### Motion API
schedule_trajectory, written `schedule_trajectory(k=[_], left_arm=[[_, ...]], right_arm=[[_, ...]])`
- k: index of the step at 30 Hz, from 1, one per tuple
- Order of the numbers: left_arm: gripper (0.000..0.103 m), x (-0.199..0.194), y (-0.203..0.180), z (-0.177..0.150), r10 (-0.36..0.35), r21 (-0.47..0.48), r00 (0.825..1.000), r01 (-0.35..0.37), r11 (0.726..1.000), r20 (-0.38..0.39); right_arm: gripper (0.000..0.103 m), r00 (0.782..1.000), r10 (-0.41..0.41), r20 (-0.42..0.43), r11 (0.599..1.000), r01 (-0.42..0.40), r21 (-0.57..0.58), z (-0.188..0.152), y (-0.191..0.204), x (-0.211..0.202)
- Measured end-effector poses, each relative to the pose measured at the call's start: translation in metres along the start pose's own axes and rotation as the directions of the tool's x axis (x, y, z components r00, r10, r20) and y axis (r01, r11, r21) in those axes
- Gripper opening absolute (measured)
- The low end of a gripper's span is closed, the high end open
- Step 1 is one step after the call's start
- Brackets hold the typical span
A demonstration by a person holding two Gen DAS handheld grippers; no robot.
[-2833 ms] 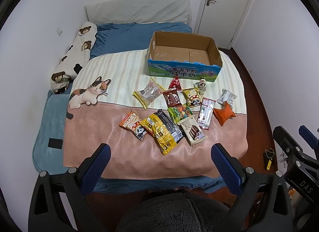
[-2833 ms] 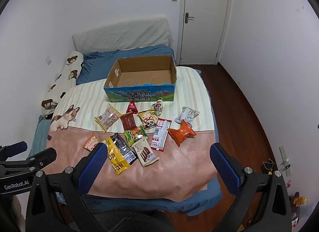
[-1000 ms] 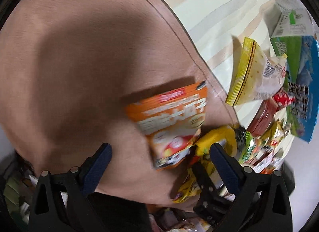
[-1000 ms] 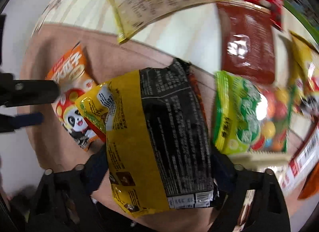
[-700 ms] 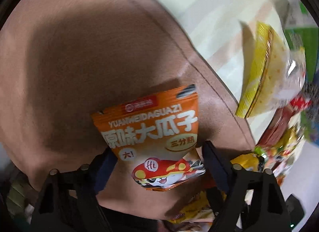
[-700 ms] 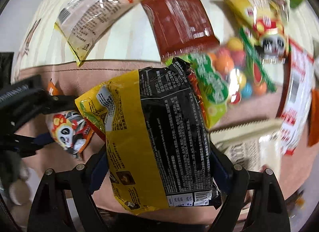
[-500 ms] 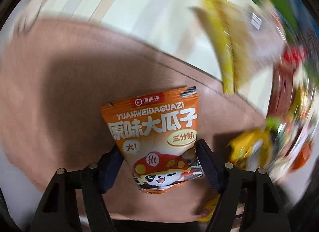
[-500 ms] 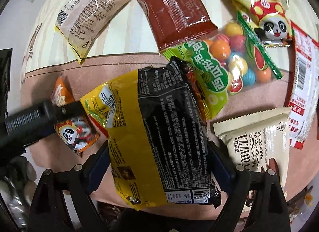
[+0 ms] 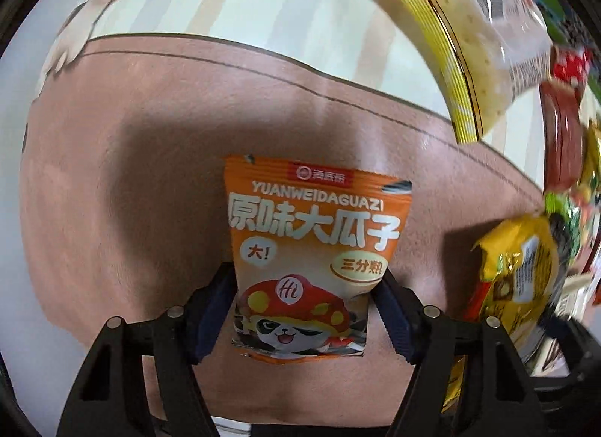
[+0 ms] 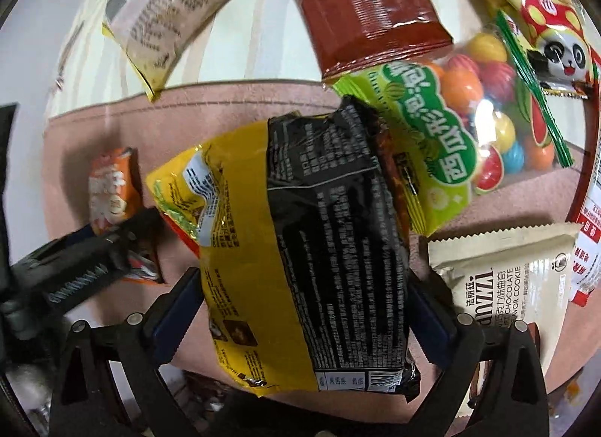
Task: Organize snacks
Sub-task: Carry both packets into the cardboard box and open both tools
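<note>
In the left wrist view, the left gripper [image 9: 306, 300] pinches the orange packet [image 9: 308, 253] by its side edges, above the pink blanket [image 9: 124, 189]. In the right wrist view, the right gripper [image 10: 300, 301] straddles the yellow-and-black bag [image 10: 300, 249]; its jaws have just been widening, and whether the pads still press the bag is unclear.

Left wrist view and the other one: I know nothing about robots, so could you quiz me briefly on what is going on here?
1. True or false: the left gripper is clamped on the orange packet.
2. Which animal is drawn on the orange packet? A panda, B dog, C rabbit.
3. Fill in: the cream packet reads "chocolate flavor ____".

Key: 1 true; 2 A; 3 cookie.
</note>
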State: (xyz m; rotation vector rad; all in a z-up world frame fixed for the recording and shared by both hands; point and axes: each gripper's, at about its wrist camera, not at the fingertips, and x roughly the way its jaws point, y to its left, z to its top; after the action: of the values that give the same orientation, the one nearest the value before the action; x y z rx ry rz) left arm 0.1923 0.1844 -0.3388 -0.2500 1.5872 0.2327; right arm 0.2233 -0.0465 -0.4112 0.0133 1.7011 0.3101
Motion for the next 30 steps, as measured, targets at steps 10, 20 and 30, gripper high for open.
schedule_trajectory(k=[10, 20, 30], left_arm=[[0.053, -0.036, 0.000, -0.024, 0.079, 0.033, 0.990, -0.083, 0.996, 0.115], [0.053, -0.136, 0.009, -0.026, -0.033, 0.083, 0.976, 0.015, 0.996, 0.216], [0.053, -0.246, -0.095, 0.043, -0.242, 0.222, 0.903, 0.170, 0.960, 0.355]], right_arm=[[0.089, 0.998, -0.032, 0.052, 0.999, 0.030, 0.043, -0.021, -0.004, -0.028], [0.089, 0.976, 0.139, 0.165, 0.981, -0.158, 0.109, -0.029, -0.055, -0.137], [0.089, 0.902, 0.191, 0.388, 0.958, -0.256, 0.125, 0.016, -0.126, -0.317]])
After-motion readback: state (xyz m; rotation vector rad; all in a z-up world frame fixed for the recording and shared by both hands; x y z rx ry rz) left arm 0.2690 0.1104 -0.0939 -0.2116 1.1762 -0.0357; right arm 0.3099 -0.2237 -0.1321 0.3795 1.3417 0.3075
